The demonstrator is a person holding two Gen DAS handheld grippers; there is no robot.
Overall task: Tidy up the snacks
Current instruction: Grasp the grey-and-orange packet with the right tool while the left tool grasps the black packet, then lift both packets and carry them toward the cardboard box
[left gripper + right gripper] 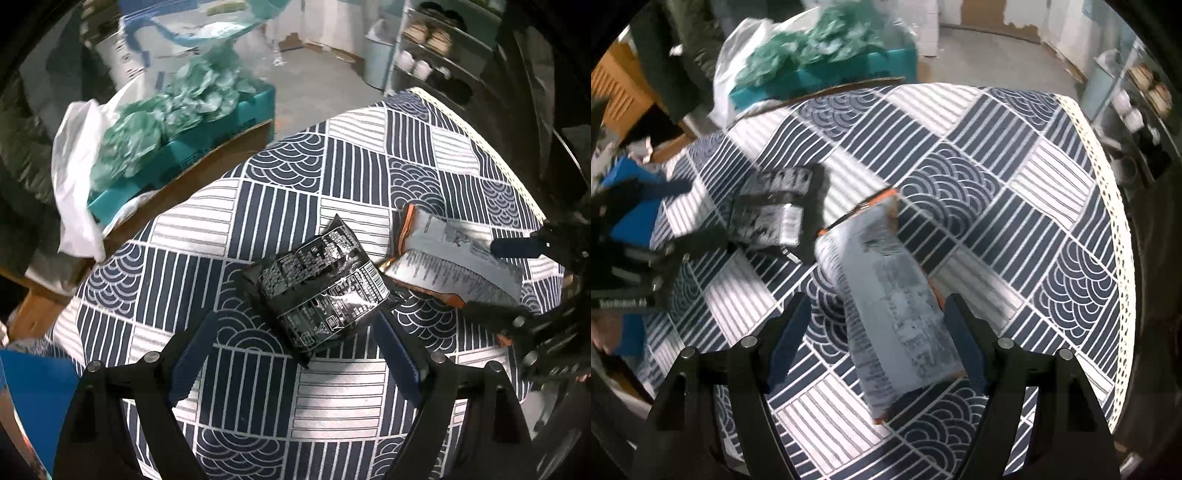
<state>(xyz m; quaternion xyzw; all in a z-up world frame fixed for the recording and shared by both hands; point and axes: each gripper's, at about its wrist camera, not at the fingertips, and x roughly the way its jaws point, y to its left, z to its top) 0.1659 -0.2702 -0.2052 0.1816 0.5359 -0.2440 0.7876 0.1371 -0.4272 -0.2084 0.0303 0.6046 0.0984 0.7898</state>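
Observation:
A black snack packet (321,284) with silver print lies on the navy-and-white patterned tablecloth (332,166). My left gripper (295,347) points down at it, open, with the packet's near end between the blue fingertips, untouched. To its right lies a grey packet with orange edges (454,258). My right gripper (879,332) is open around that grey packet (894,310); the right finger (964,339) is close to its edge and the left finger stands well apart. The right wrist view also shows the black packet (772,214) and the left gripper (683,218) at the left.
Beyond the table, a teal crate (207,136) holds crumpled green bags, with a white plastic bag (74,166) beside it. A shelf with shoes (436,44) and a white bin (376,62) stand at the back. The cloth's lace edge (1115,221) marks the table's right side.

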